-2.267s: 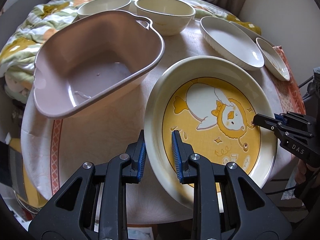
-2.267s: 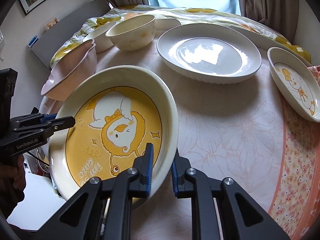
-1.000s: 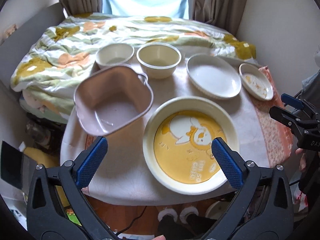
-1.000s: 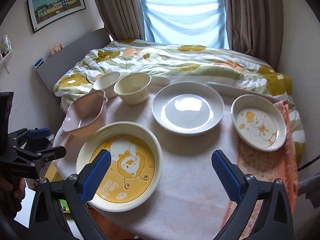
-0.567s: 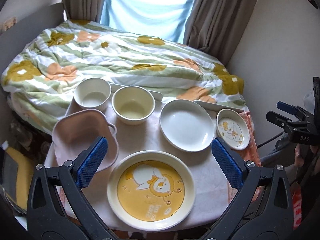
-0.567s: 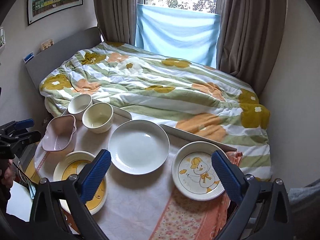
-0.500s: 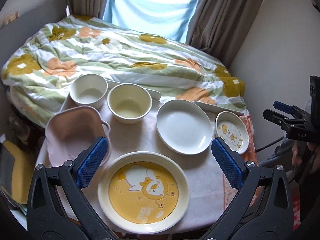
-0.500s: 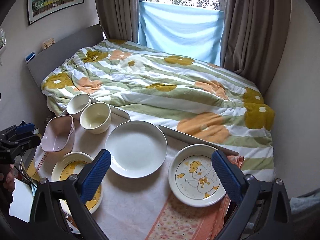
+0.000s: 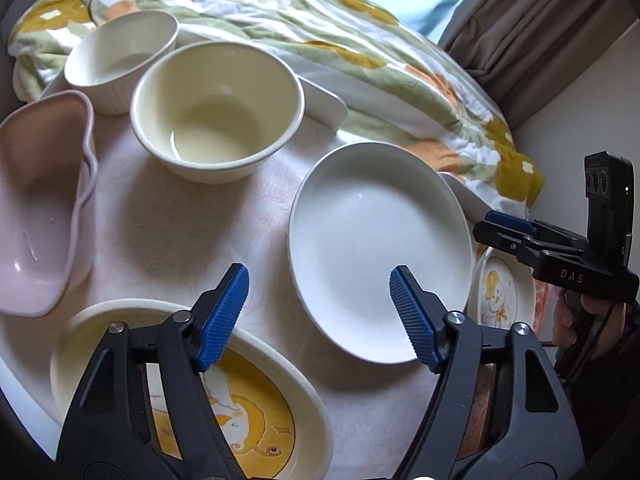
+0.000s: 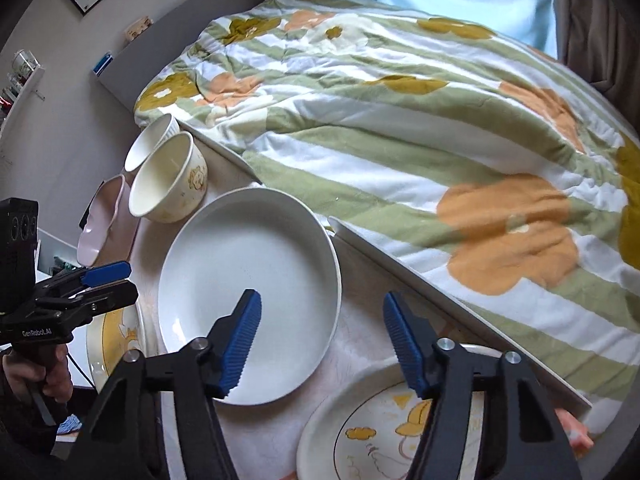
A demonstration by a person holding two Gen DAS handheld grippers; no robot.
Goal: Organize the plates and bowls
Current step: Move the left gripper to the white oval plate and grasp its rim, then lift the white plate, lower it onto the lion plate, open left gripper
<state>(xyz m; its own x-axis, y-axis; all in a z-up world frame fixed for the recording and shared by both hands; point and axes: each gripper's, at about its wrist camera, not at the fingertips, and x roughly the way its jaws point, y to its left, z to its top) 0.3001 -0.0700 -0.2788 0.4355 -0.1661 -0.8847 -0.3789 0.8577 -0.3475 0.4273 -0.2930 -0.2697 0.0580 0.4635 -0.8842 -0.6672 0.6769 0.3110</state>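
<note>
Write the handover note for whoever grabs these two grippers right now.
Left gripper: open, holding nothing, jaws just closing partway, over the gap between the big yellow duck plate and the plain white plate.
Right gripper: open, holding nothing, jaws also just closing partway, straddling the right edge of the white plate, just above the small duck plate.
On the table: pink dish at left, cream bowl and white ribbed bowl at the back.
Done: big duck plate set down at the front.
Left: nothing is stacked yet; all plates and bowls lie separately.
</note>
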